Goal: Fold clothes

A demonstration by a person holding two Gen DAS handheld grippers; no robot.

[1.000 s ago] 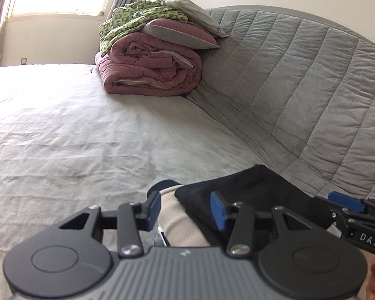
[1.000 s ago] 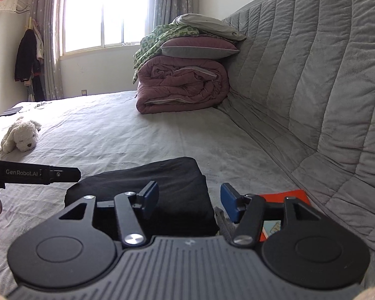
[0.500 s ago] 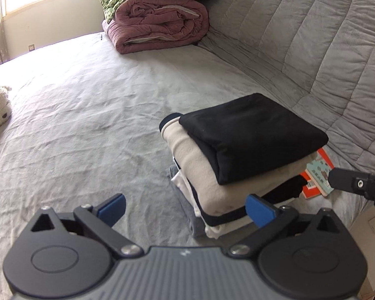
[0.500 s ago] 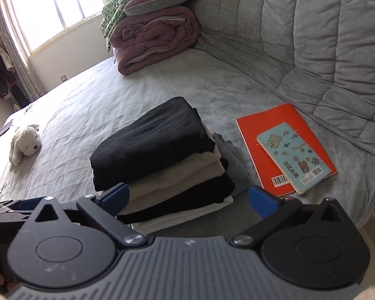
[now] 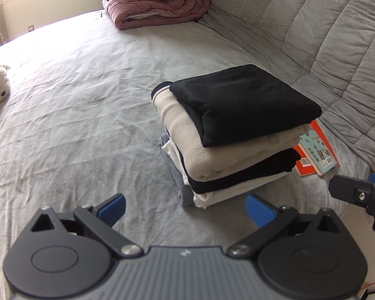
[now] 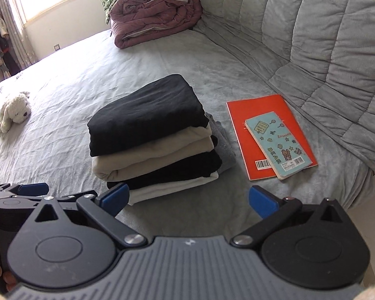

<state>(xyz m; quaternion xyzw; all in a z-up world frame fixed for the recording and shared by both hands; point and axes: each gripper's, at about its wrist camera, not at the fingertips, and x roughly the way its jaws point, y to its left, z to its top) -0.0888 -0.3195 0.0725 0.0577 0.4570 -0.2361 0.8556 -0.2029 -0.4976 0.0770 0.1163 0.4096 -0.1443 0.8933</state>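
Grey bed (image 5: 62,130) at centre carries a neat stack of folded clothes (image 6: 152,140), black piece on top; left gripper (image 5: 185,208) and right gripper (image 6: 187,200) jaws spread wide, holding nothing.

"BEAR" on blue notebook (image 6: 278,145)

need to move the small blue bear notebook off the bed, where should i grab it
Grip the small blue notebook by its near corner, which overhangs the orange book beneath it. Come from the bed's near edge with the right hand-held gripper, one finger sliding under.
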